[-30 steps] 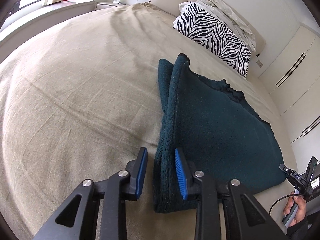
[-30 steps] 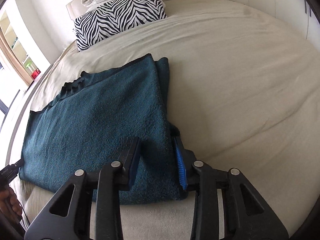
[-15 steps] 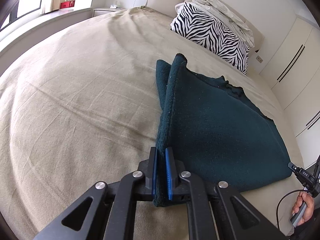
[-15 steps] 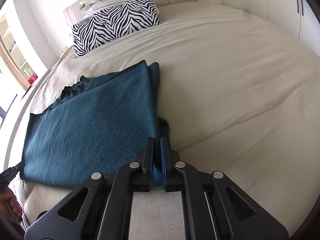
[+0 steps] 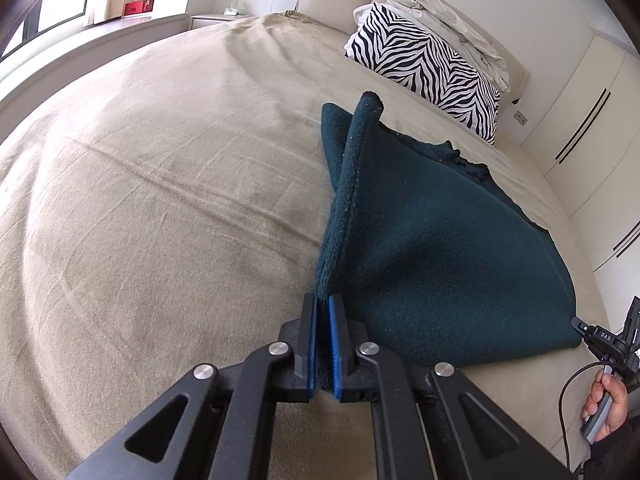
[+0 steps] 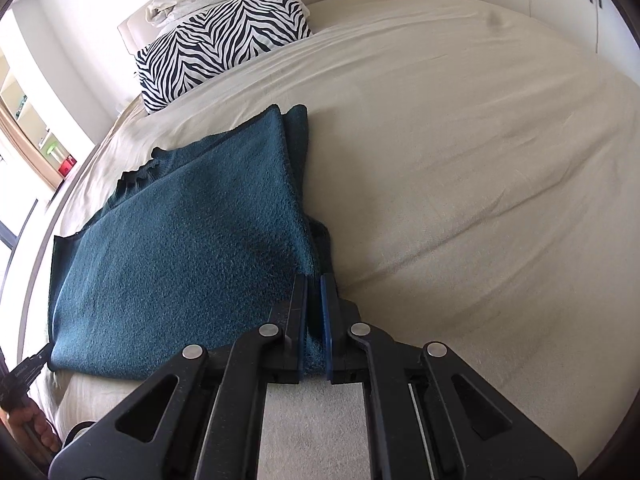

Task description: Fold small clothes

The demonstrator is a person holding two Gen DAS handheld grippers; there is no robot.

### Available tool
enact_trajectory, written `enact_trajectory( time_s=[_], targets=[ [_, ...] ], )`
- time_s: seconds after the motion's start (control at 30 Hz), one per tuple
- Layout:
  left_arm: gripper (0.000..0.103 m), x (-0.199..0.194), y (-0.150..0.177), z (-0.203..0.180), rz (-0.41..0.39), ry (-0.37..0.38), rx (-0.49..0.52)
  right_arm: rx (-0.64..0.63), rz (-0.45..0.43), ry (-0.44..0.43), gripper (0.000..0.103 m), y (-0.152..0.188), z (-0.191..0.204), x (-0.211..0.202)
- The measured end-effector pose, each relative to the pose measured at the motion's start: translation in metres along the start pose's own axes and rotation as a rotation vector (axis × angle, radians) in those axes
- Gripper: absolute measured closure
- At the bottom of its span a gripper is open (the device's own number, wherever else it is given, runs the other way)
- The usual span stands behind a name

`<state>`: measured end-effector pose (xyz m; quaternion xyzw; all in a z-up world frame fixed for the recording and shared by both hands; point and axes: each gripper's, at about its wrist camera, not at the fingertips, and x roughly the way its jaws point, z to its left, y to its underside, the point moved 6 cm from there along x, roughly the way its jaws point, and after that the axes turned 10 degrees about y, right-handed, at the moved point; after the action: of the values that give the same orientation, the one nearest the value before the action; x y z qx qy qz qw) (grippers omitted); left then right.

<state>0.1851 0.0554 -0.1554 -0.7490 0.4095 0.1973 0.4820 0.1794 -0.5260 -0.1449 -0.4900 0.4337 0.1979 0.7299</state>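
Both grippers are clamping the near edge of a teal garment lying on the bed.

The left gripper (image 5: pixel 323 344) is pinching the garment's (image 5: pixel 432 248) near left corner, its jaws having just closed on the fabric, with the left edge lifting into a ridge. The right gripper (image 6: pixel 314 328) is gripping the near right corner of the garment (image 6: pixel 180 264) likewise. The cloth is lying spread on the beige bed (image 5: pixel 160 200), a zebra pillow (image 6: pixel 224 40) sitting beyond it near the headboard.

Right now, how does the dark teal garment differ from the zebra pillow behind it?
The teal garment is plain, the zebra pillow boldly striped. The garment lies mostly flat near the bed's front; the pillow sits plump at the headboard end. The garment is clamped at two corners; the pillow is untouched. Both rest on the beige bed cover.
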Motion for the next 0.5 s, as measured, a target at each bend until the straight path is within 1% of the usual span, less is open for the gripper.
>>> enact_trajectory(
  time_s=[0.1,0.17,0.23,0.27,0.3,0.33,0.37,0.4,0.43,0.5],
  targets=[
    [0.095,-0.001,0.000,-0.003,0.012,0.003,0.020,-0.006,0.014,0.002,0.097,0.001,-0.001,0.005],
    [0.091,-0.007,-0.001,-0.008,0.019,-0.018,0.043,0.007,0.028,0.002,0.094,-0.001,-0.002,0.003],
    [0.082,-0.021,-0.008,-0.014,-0.007,-0.065,0.066,0.029,0.038,0.034,0.071,-0.005,-0.005,-0.004],
    [0.080,-0.029,-0.016,-0.020,-0.037,-0.083,0.086,0.047,0.023,0.042,0.065,-0.008,-0.007,-0.011],
    [0.077,-0.035,-0.024,-0.027,-0.068,-0.096,0.111,0.064,-0.006,0.047,0.051,-0.012,-0.008,-0.020],
    [0.073,-0.039,-0.035,-0.036,-0.092,-0.106,0.142,0.067,-0.040,0.050,0.047,-0.016,-0.006,-0.030],
    [0.071,-0.039,-0.046,-0.047,-0.111,-0.111,0.175,0.051,-0.070,0.039,0.047,-0.022,0.002,-0.038],
    [0.066,-0.036,-0.058,-0.059,-0.129,-0.109,0.210,0.030,-0.089,0.011,0.047,-0.028,0.013,-0.045],
    [0.059,-0.028,-0.069,-0.069,-0.142,-0.106,0.240,0.009,-0.096,-0.034,0.047,-0.034,0.029,-0.048],
    [0.059,-0.003,-0.091,-0.086,-0.152,-0.109,0.294,-0.030,-0.087,-0.159,0.047,-0.046,0.066,-0.048]
  ],
)
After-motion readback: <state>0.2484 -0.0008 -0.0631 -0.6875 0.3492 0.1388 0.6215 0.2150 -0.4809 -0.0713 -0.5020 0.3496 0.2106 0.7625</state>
